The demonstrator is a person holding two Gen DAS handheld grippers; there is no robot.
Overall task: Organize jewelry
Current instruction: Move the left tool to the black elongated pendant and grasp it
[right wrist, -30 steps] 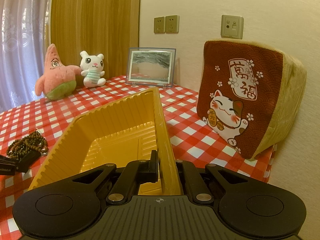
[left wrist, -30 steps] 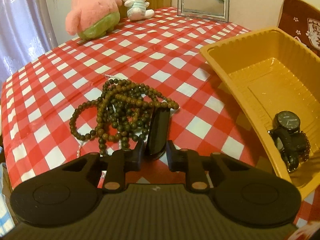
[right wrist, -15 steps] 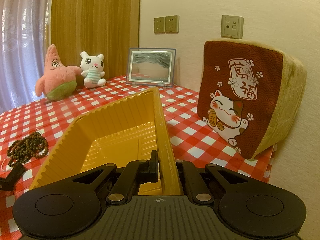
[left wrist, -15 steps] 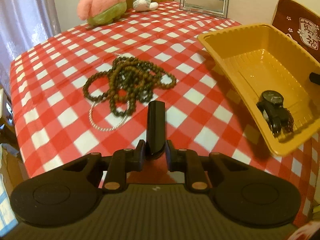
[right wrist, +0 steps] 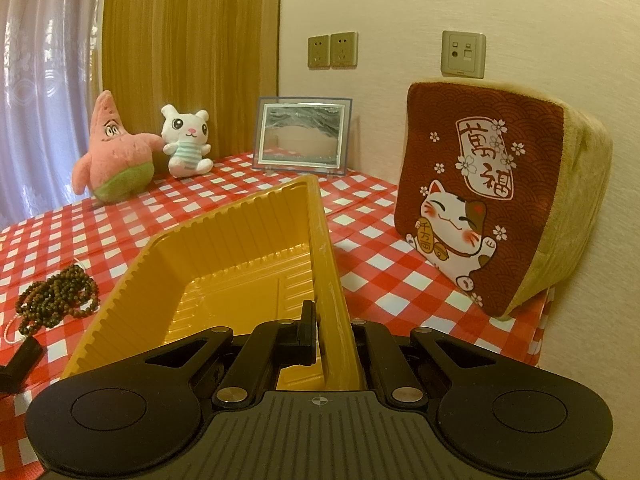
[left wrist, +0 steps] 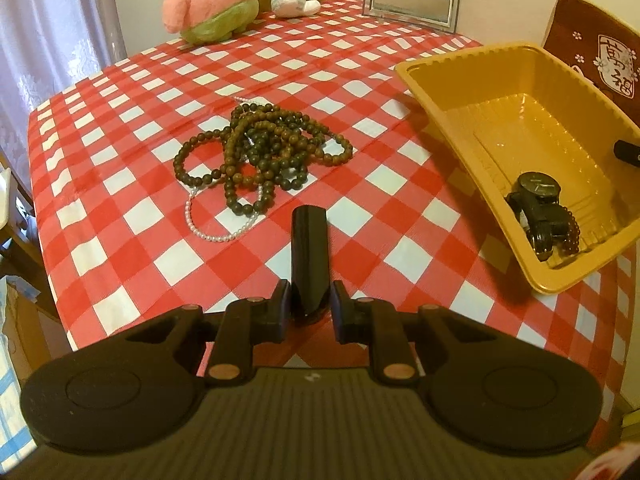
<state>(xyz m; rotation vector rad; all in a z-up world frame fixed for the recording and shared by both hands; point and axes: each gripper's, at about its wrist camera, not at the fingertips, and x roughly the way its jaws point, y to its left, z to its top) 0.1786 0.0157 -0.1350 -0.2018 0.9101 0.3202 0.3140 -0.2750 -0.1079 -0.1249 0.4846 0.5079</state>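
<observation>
Lying in a loose heap on the red-and-white checked worktop (left wrist: 132, 216), the tangled strands of dark brown wooden bead jewelry (left wrist: 262, 156) sit with a thin string of small white pearls (left wrist: 218, 236) looping out from under their near side; the same heap shows at the far left in the right wrist view (right wrist: 56, 300); the left claw (left wrist: 309, 260) hangs above the cloth just short of the pearls, its black fingers pressed together with nothing between them; to the right of the beads, apart from them, stands a ribbed yellow plastic tray (left wrist: 452, 132), tilted so its far side sits higher; inside its near corner rest a black wristwatch (left wrist: 538, 196) and a dark beaded bracelet (left wrist: 570, 232), touching each other; the right claw (right wrist: 330, 332) is clamped on the tray's right rim (right wrist: 326, 264), one finger inside the wall and the other outside; beyond the tray, at the back of the worktop, stand a pink star-shaped plush toy (right wrist: 114, 152), a white rabbit plush in a striped shirt (right wrist: 186, 142) just beside it, and a silver-framed sand picture (right wrist: 302, 136); a brown cushion printed with a lucky cat (right wrist: 484, 200) leans against the cream wall (right wrist: 400, 8) at the right.
</observation>
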